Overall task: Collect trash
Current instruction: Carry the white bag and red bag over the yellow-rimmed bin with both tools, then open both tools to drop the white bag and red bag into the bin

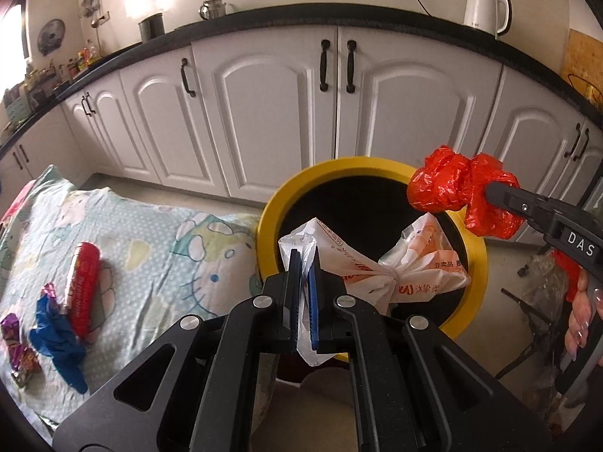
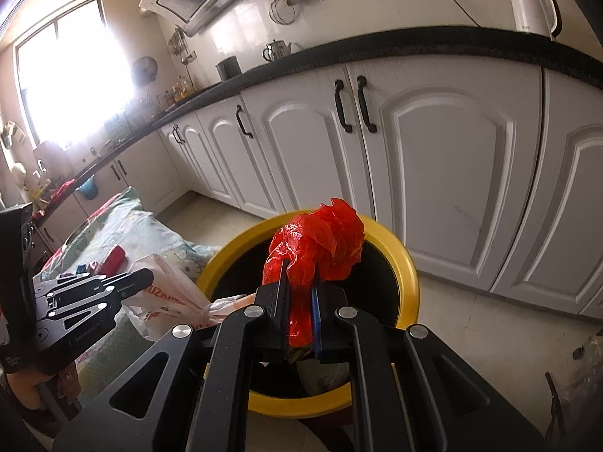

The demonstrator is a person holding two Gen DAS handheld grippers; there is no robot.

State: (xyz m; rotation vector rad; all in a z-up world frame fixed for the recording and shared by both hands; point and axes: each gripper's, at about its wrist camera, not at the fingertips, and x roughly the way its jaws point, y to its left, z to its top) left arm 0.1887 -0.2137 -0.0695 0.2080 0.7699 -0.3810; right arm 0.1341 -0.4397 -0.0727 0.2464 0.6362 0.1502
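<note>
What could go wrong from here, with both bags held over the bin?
The white printed bag, pinched by the left gripper at one corner only, spreads wide across the yellow-rimmed bin; it might drape over the rim. The red plastic bag in the right gripper could cling to the pads. The wrappers on the cloth may be forgotten.

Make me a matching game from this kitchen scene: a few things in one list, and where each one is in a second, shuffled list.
Things:
1. red plastic bag
2. white printed bag
3. blue glove
4. white kettle

Places:
A. on the black countertop
B. lying on the patterned cloth
C. in the right gripper, over the yellow bin
D. in the left gripper, at the bin's rim

Pairs: 1-C, 2-D, 3-B, 4-A
</note>
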